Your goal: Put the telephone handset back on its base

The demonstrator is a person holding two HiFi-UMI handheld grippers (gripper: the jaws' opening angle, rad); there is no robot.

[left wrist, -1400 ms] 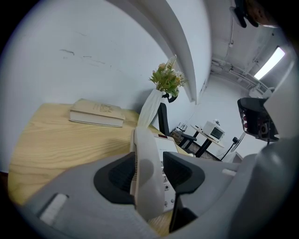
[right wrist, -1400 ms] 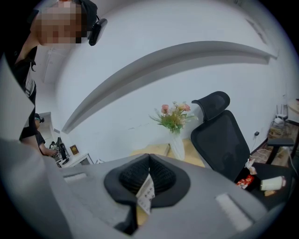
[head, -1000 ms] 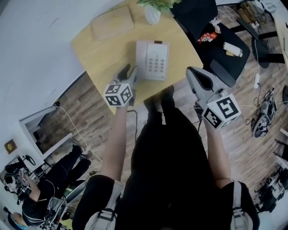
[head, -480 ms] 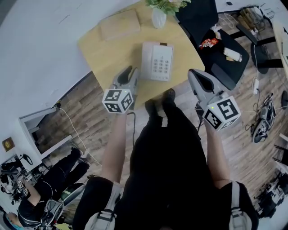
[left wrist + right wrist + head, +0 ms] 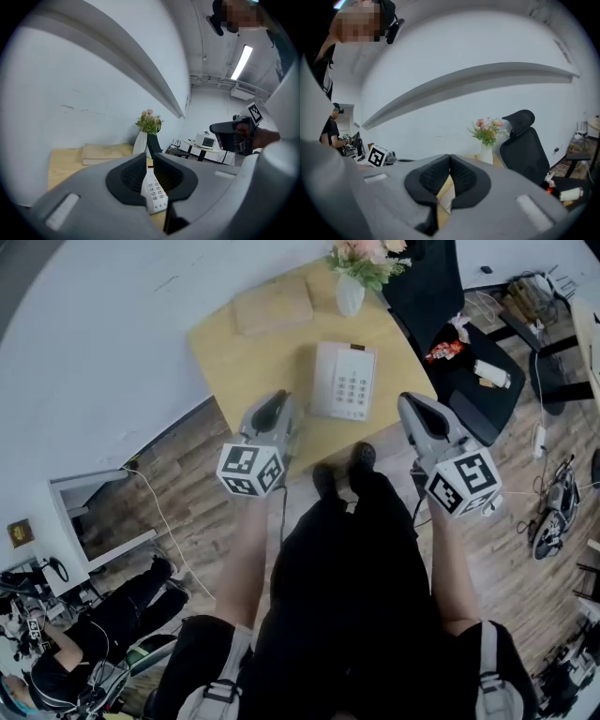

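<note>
We hold left gripper (image 5: 272, 407), jaws closing on nothing, and pinched-together right gripper (image 5: 413, 407) clear of the telephone (image 5: 349, 381), handset (image 5: 324, 381) seemingly seated

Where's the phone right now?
Head view: telephone sits on the wooden table, right of centre, between the flower vase and the table's near edge.
</note>
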